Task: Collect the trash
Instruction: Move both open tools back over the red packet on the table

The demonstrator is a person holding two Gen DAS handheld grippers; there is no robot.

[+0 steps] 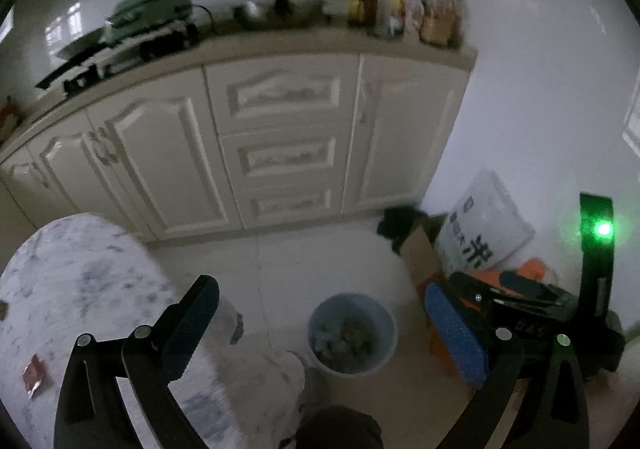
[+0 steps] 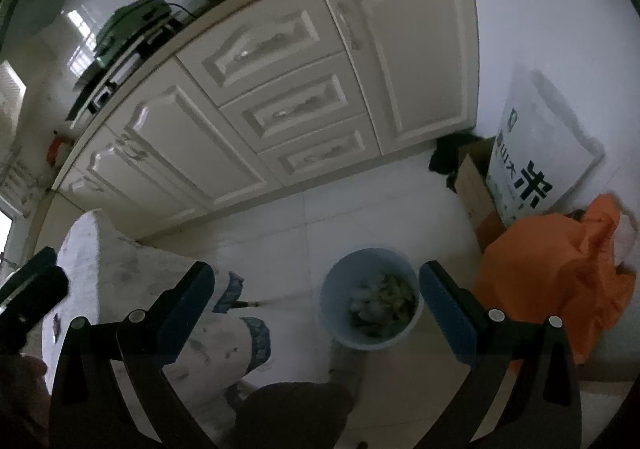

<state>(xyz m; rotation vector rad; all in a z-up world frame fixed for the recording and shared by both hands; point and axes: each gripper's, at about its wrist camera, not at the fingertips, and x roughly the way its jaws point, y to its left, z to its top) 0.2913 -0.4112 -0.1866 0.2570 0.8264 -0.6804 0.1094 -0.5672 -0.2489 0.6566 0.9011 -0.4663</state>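
A pale blue trash bin (image 1: 352,333) with scraps inside stands on the white tiled floor; it also shows in the right wrist view (image 2: 370,299). My left gripper (image 1: 324,333) is open and empty, above the bin and the table edge. My right gripper (image 2: 316,309) is open and empty, held above the bin; it shows from the side in the left wrist view (image 1: 520,301). A small red wrapper (image 1: 35,373) lies on the marbled tablecloth (image 1: 80,289) at the left. Another small scrap (image 2: 56,323) lies on the cloth in the right wrist view.
White kitchen cabinets (image 1: 280,137) run along the back, with bottles (image 1: 404,9) and a green appliance (image 1: 148,13) on the counter. A cardboard box (image 2: 474,185), a white rice sack (image 2: 536,153) and an orange plastic bag (image 2: 560,269) sit by the right wall.
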